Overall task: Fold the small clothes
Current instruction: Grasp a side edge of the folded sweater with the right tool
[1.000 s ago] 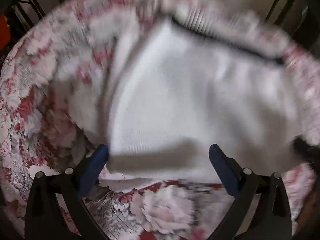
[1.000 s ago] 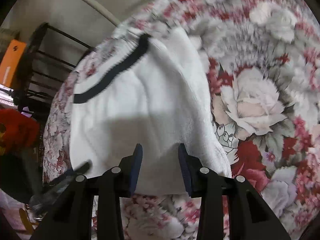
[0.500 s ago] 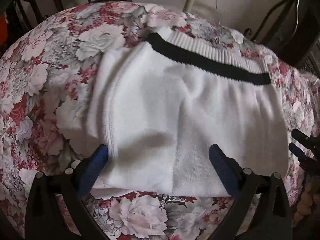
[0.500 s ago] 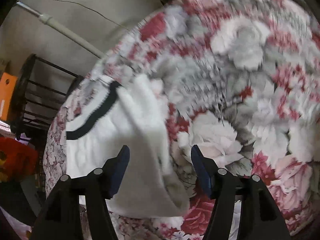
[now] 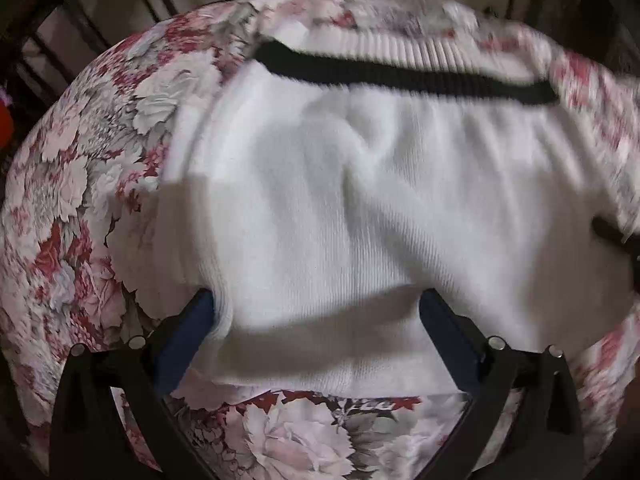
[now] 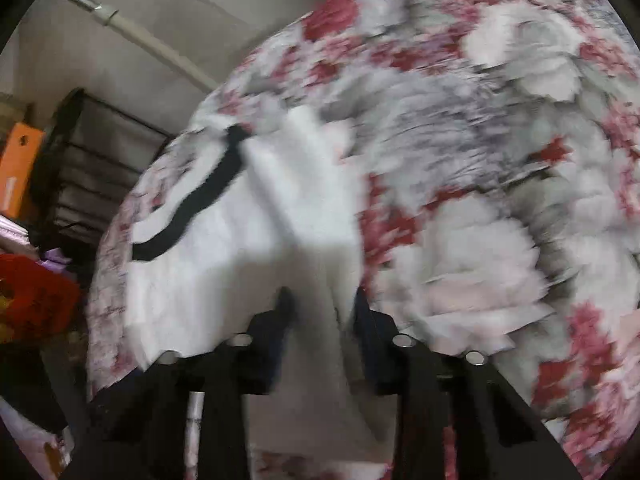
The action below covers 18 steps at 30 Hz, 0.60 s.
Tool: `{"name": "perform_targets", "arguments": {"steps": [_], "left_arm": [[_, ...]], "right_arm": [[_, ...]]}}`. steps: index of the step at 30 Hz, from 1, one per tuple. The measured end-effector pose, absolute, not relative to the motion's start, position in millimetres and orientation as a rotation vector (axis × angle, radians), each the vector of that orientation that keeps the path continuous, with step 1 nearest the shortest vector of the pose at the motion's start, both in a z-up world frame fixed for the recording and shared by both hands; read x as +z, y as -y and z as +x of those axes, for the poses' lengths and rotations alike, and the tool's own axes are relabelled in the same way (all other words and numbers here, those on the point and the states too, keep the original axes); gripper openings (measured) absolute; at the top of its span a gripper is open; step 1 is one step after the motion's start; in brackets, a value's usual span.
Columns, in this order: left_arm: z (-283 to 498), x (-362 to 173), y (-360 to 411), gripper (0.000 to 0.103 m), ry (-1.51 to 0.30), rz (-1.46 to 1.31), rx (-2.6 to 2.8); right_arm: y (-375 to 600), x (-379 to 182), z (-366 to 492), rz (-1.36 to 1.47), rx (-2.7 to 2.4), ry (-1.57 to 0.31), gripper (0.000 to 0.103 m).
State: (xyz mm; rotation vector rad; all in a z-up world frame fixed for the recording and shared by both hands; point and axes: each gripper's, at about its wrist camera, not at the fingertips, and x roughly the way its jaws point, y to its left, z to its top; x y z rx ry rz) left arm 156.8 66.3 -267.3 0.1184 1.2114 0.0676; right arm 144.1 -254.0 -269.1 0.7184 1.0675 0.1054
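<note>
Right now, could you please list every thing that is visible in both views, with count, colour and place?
garment: one, white knit with a black band, flat on the tablecloth.
tablecloth: one, red, pink and grey flowers, covering the round table.
rack: one, dark, behind the table.
box: one, orange, beside the rack.
pipe: one, pale, along the wall.
left gripper: black, blue pads, open over the garment's near edge.
right gripper: black, jaws just closing with garment between them.

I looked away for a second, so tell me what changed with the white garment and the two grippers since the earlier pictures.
The right gripper opened, swung off the white garment's edge, then came back; its jaws have just been closing with cloth between them. The left gripper stays wide open over the near hem. The garment still lies on the floral cloth, black band at the far side.
</note>
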Motion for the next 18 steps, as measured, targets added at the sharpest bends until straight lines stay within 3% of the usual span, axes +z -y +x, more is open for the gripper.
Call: {"name": "perform_targets", "arguments": {"steps": [3, 5, 9, 11, 18], "left_arm": [[157.3, -250.1, -79.9, 0.099, -1.17, 0.02, 0.064], [157.0, -247.1, -82.2, 0.099, -1.168, -0.006, 0.048], [156.5, -281.7, -61.5, 0.099, -1.278, 0.211, 0.077], [154.8, -282.0, -51.7, 0.098, -1.238, 0.267, 0.093], [151.3, -250.2, -62.7, 0.098, -1.198, 0.088, 0.036]], "right_arm": [[247.8, -267.9, 146.3, 0.652, 0.095, -1.078, 0.035], [256.2, -283.1, 146.4, 0.766, 0.087, -1.095, 0.038], [256.9, -279.9, 145.7, 0.805, 0.094, -1.084, 0.028], [246.5, -267.7, 146.4, 0.749, 0.098, -1.067, 0.026], [235.8, -239.1, 144.3, 0.712, 0.112, -1.055, 0.024]]}}
